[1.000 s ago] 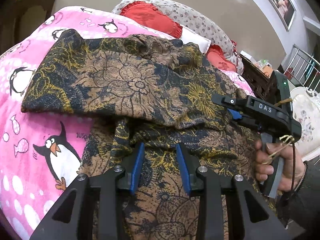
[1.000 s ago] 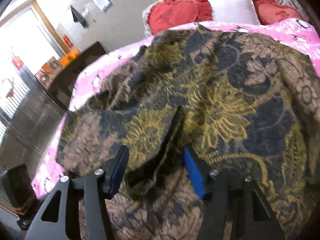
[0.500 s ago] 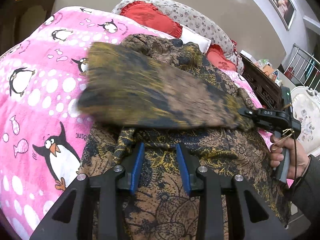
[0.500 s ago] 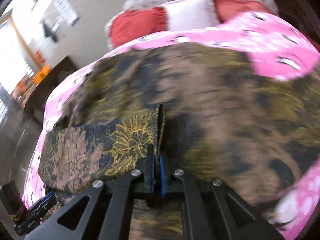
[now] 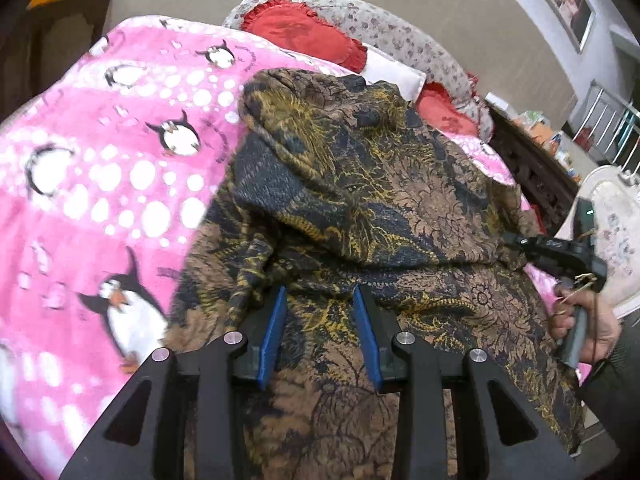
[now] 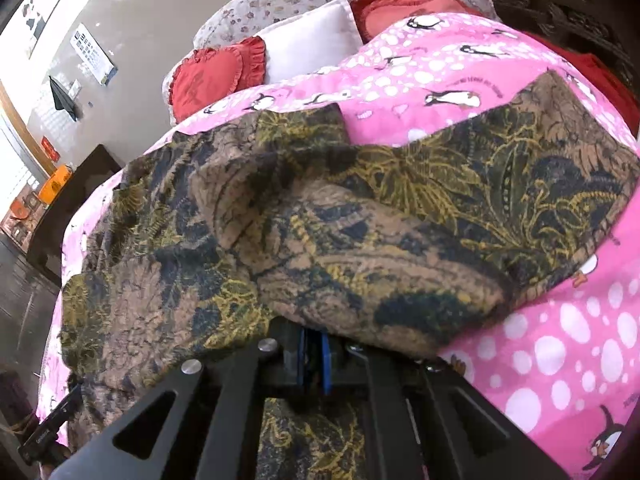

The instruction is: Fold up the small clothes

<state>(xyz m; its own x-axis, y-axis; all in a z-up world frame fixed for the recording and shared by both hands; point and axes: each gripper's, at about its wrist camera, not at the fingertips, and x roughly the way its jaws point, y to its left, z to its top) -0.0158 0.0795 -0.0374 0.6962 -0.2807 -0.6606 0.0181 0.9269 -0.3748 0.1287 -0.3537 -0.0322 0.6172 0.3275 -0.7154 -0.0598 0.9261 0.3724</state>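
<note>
From your left wrist camera, your left gripper (image 5: 320,332) hovers low over the patterned brown, navy and yellow garment (image 5: 380,208), its blue-padded fingers (image 5: 272,336) spread wide with cloth lying between them but nothing clamped. The garment lies on the pink penguin blanket (image 5: 100,184) covering the bed, with one part folded over on top of the rest in a loose, rumpled layer. At the right edge, your right hand (image 5: 588,328) grips the handle of the right gripper (image 5: 516,242), whose tip meets the edge of that folded layer. Red pillows (image 5: 308,36) and a flowered pillow (image 5: 404,36) sit at the head of the bed.

From your right wrist camera, the right gripper's (image 6: 314,354) fingers (image 6: 325,356) are pressed close together, pinching the garment (image 6: 340,232), which bulges up and over them. The cloth spreads across the blanket (image 6: 560,340), with a red pillow (image 6: 216,76) and a white pillow (image 6: 312,44) beyond.
</note>
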